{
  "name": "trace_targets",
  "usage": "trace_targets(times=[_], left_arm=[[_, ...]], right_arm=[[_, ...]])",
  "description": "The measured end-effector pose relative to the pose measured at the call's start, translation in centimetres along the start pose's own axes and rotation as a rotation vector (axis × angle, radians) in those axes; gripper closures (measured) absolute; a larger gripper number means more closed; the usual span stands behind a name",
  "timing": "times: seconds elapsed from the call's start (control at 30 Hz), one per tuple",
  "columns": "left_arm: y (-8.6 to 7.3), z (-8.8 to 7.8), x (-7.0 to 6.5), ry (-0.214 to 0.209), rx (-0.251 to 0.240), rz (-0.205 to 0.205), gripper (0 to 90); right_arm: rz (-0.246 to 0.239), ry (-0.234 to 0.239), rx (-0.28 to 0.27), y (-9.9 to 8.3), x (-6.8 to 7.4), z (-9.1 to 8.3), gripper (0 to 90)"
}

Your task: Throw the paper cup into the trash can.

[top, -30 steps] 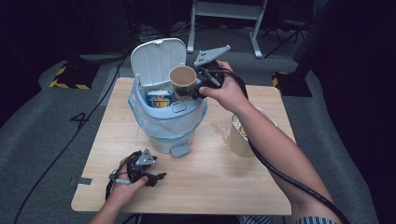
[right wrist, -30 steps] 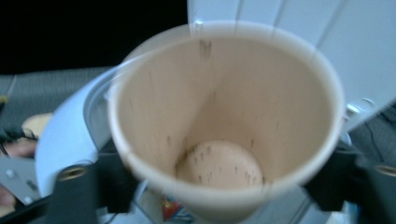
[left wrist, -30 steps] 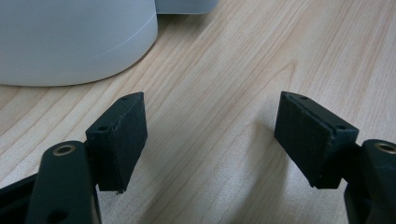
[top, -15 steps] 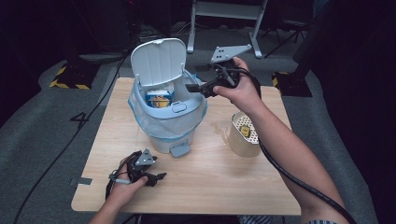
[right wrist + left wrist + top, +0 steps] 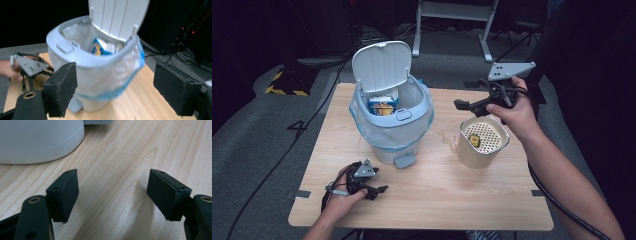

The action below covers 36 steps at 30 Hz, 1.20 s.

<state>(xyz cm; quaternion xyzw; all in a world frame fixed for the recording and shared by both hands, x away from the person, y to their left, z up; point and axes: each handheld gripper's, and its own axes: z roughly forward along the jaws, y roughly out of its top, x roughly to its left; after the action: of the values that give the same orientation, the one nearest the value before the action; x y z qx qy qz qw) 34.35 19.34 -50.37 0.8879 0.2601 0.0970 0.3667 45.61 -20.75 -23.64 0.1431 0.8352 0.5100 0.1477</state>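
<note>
A pale blue pedal bin [image 5: 387,132] with a plastic liner stands mid-table, its lid [image 5: 381,65] tipped up. A blue and yellow carton [image 5: 383,105] lies inside it. My right gripper [image 5: 459,105] hovers right of the bin, above a cream canister [image 5: 482,150], and points left at the bin. It is open with nothing between its pads, and its jaws have just been closing. In the right gripper view the bin [image 5: 100,72] and carton [image 5: 101,47] sit beyond my right gripper [image 5: 115,92]. My left gripper [image 5: 379,191] rests open on the table near the bin's pedal.
The cream canister has a perforated top with a small yellow thing [image 5: 475,140] in it. The bin's white base [image 5: 37,140] shows just beyond my left gripper [image 5: 112,192]. Bare wooden tabletop [image 5: 452,195] lies along the front. A cable trails off the right edge.
A second ago my right gripper held a brown paper cup over the bin. The cup left its jaws and the gripper swung right, over the cream canister. The left gripper stayed put.
</note>
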Motion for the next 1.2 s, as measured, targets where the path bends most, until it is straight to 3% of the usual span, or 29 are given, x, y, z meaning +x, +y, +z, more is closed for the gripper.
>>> trace_targets(times=[0.3,0.57,0.73,1.2], left_arm=[[0.0,0.0,0.0,0.000,0.000,0.000,26.0],[0.0,0.0,0.0,0.002,-0.002,-0.007,26.0],[-0.1,-0.1,0.1,0.009,0.000,-0.010,26.0],[-0.1,-0.1,0.0,0.015,-0.001,-0.016,26.0]], right_arm=[[0.044,-0.038,0.052,-4.0,-0.1,-5.0,23.2],[0.091,-0.087,0.061,-7.7,0.6,-8.0,23.2],[0.101,-0.137,0.101,-10.6,1.4,-8.9,22.7],[0.146,-0.149,0.143,-17.5,4.2,-9.6,22.7]])
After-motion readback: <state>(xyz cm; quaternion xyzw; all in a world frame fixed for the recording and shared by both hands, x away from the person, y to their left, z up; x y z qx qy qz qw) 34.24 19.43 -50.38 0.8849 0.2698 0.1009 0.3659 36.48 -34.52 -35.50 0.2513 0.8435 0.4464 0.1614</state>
